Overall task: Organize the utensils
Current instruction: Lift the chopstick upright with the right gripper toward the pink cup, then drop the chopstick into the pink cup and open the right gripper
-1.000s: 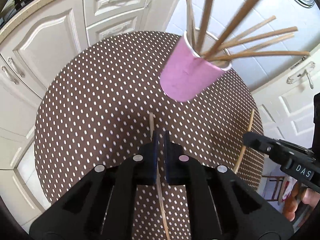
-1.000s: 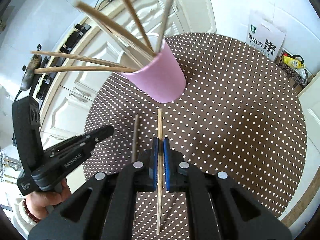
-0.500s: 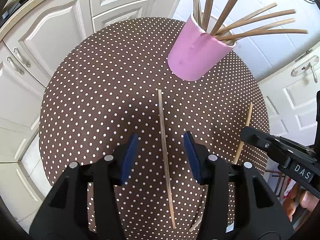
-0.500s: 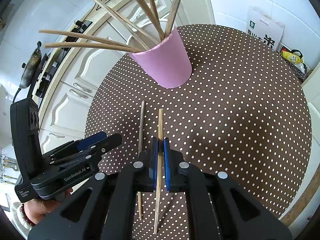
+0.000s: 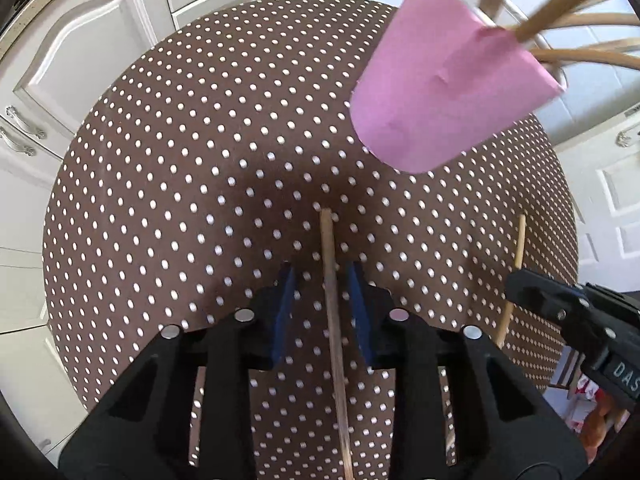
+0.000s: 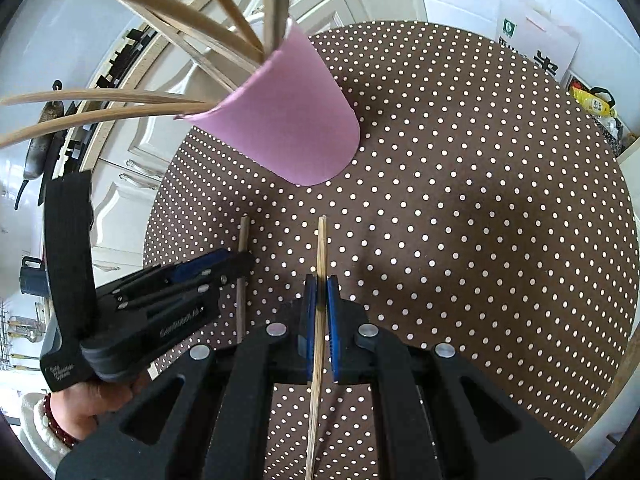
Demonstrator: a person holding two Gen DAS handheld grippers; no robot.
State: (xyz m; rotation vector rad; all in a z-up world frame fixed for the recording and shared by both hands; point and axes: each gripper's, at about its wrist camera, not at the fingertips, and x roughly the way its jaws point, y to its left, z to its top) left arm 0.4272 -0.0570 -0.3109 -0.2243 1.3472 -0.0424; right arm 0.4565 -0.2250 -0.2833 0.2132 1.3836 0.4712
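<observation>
A pink cup (image 5: 444, 92) holding several wooden chopsticks stands on the round dotted table (image 5: 200, 168); it also shows in the right wrist view (image 6: 292, 128). My left gripper (image 5: 322, 280) is open, its blue pads either side of a chopstick (image 5: 332, 300) lying on the table. My right gripper (image 6: 320, 292) is shut on another chopstick (image 6: 320, 256), which points toward the cup. That chopstick shows in the left wrist view (image 5: 516, 252) at the right, partly behind the right gripper (image 5: 532, 292). The left gripper (image 6: 224, 264) appears at the left of the right wrist view, over its chopstick (image 6: 242, 240).
White kitchen cabinets (image 5: 88, 40) stand beyond the table's far edge. A stove top (image 6: 116, 64) lies on the counter at the left. A white paper bag (image 6: 536, 48) and a yellow packet (image 6: 596, 104) sit on the floor at the right.
My left gripper let go of its chopstick, opened wide, then came back down around it with the jaws narrower. My right gripper stayed shut on its chopstick and moved closer to the cup.
</observation>
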